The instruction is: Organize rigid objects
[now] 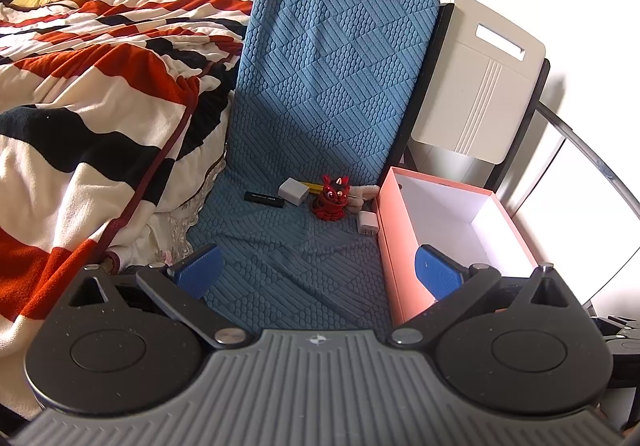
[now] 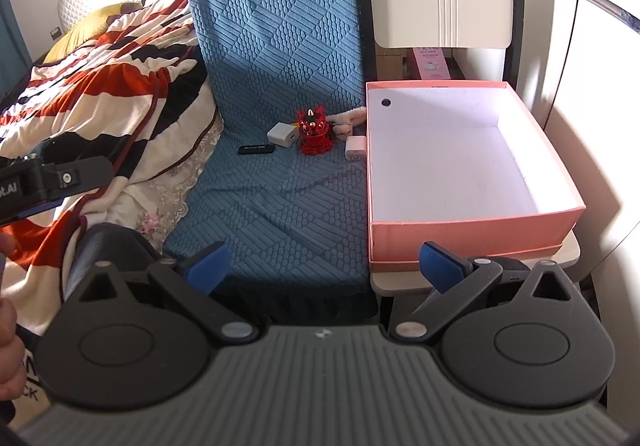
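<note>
**Small items grouped on a blue cover beside an open pink box**

Left wrist view: The left gripper is seen with its blue pads spread wide and nothing between them. A blue textured cover is draped over a seat and its upright back, filling the centre. At 12 o'clock from the gripper, at the fold of the seat, a cluster is laid out: a black stick, a white charger, a red figurine and a small white plug, the plug just beside the wall of the pink box. The box stands open at 2 o'clock, its white inside bare. A striped blanket is spread at 10 o'clock, and a cream folded panel is propped at 1 o'clock.

Right wrist view: The right gripper is likewise held wide and unloaded. The red figurine is found at 12 o'clock, the pink box at 1 o'clock on a pale ledge. The left gripper's black body is seen at 9 o'clock, over the blanket.
</note>
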Motion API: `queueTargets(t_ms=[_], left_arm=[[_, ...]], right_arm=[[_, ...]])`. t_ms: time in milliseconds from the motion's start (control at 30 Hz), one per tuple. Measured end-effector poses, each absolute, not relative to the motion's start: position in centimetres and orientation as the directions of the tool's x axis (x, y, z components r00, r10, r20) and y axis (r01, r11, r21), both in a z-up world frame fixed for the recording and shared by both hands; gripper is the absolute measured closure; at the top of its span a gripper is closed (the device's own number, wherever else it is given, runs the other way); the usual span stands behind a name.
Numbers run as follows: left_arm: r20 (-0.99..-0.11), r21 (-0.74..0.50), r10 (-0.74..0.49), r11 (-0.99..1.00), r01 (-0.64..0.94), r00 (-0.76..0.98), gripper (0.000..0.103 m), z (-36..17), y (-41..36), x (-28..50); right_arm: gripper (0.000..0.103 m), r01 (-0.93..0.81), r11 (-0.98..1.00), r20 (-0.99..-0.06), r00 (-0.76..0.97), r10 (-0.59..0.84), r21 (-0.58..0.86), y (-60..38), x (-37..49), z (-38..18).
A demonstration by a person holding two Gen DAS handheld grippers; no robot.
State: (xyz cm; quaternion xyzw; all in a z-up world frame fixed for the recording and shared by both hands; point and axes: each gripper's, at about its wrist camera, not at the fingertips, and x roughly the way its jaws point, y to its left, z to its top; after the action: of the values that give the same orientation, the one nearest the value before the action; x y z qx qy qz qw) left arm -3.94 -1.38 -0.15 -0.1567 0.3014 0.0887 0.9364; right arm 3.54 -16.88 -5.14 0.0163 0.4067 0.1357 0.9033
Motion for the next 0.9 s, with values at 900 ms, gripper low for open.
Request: queueTargets(t_ms=[900], left_arm=[[-0.571, -0.28, 0.005, 0.939, -0.201, 0.821, 0.0, -1.2, -1.0, -2.7]], right_arm=[[0.0, -0.195, 0.971, -0.722, 0.651, 0.234, 0.139, -17.3, 2.5, -5.3]])
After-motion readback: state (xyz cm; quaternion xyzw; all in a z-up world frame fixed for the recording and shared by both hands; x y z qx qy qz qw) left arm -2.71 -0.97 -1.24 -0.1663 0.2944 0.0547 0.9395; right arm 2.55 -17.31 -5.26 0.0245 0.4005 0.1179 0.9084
